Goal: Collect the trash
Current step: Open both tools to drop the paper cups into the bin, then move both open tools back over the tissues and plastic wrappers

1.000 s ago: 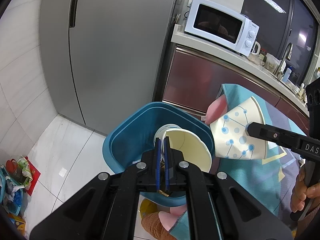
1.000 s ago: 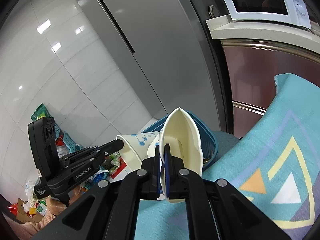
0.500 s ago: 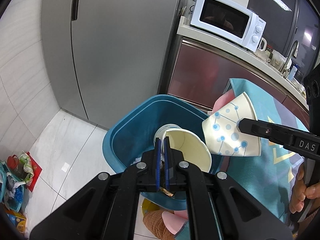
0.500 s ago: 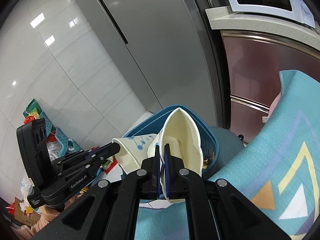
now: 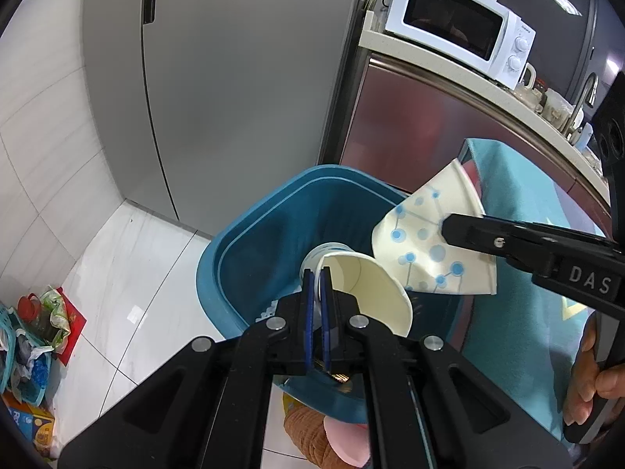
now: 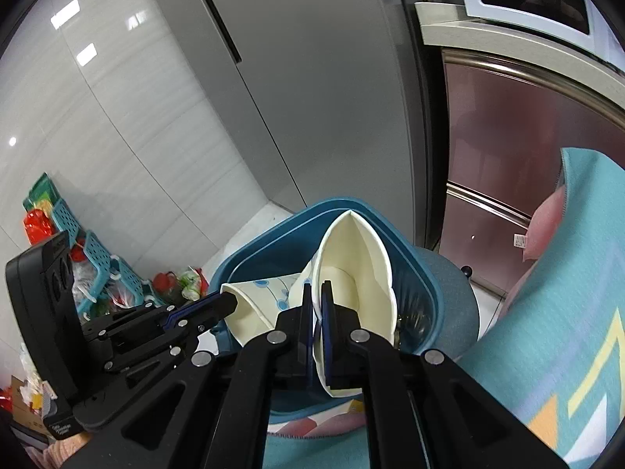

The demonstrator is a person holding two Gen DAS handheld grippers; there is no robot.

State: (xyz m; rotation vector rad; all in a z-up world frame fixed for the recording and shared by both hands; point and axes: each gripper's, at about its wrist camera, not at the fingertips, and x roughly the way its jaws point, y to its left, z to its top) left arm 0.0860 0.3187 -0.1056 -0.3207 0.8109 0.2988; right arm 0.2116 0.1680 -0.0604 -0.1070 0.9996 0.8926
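A blue trash bin (image 5: pixel 258 242) stands on the floor by the table; it also shows in the right wrist view (image 6: pixel 425 289). My left gripper (image 5: pixel 318 277) is shut on the rim of a white paper cup (image 5: pixel 371 293), held over the bin's opening. My right gripper (image 6: pixel 317 293) is shut on a squashed paper cup with blue dots (image 6: pixel 359 265), held over the bin's right rim. That cup (image 5: pixel 433 238) and the right gripper's finger (image 5: pixel 508 234) show in the left wrist view. The left gripper (image 6: pixel 222 305) and its cup (image 6: pixel 261 301) show in the right wrist view.
A grey fridge (image 5: pixel 234 78) stands behind the bin. A counter with a white microwave (image 5: pixel 457 23) runs to the right. A teal patterned tablecloth (image 6: pixel 566 312) covers the table at right. Bags and baskets of clutter (image 5: pixel 35 320) lie on the white floor at left.
Both grippers have moved with their cups toward the bin; the dotted cup has come left over the bin's rim, close beside the white cup.
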